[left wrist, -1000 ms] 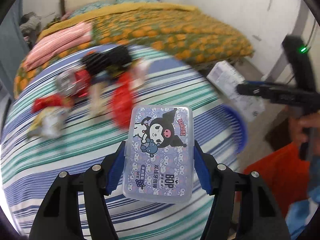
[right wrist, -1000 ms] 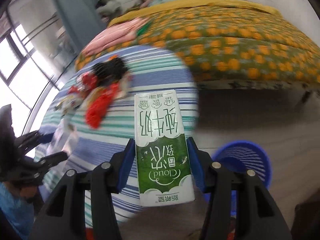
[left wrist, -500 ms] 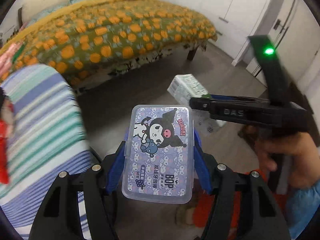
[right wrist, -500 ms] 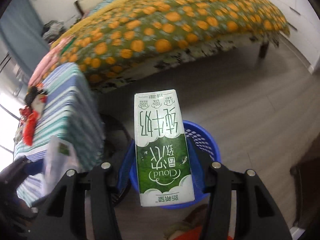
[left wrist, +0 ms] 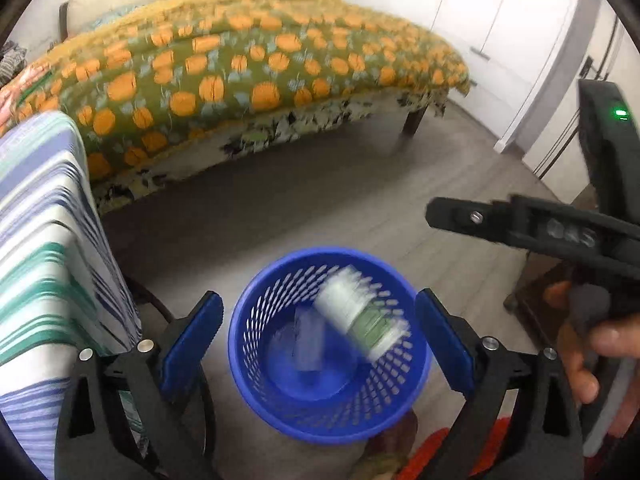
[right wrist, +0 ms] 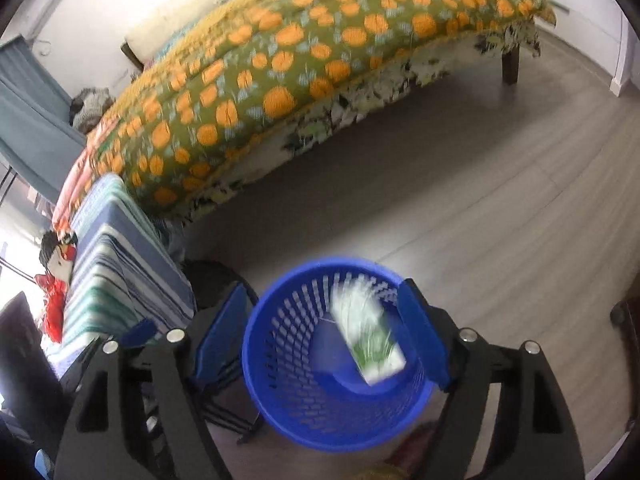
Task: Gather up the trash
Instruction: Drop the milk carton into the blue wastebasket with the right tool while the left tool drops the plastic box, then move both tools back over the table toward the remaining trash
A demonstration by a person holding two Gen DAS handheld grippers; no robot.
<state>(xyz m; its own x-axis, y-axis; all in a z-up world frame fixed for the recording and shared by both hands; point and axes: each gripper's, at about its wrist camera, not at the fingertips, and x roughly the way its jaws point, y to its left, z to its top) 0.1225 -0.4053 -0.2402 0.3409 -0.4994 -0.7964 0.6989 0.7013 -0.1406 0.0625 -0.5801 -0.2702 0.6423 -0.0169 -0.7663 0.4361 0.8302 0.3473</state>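
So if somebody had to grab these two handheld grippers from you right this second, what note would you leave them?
Left gripper: jaws just opened, nothing between them.
Right gripper: jaws just opened, also empty.
Both hover over the round blue plastic mesh basket on the floor.
Done: green-and-white milk carton and clear plastic box are blurred inside the basket, apparently dropping in.
Left: red wrappers and other litter lie on the striped-cloth table. Probably fetch those next.

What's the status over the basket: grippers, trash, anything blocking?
Left gripper and right gripper open, jaws just opened, nothing between them. Milk carton and clear box blurred inside the blue basket. Nothing blocking.
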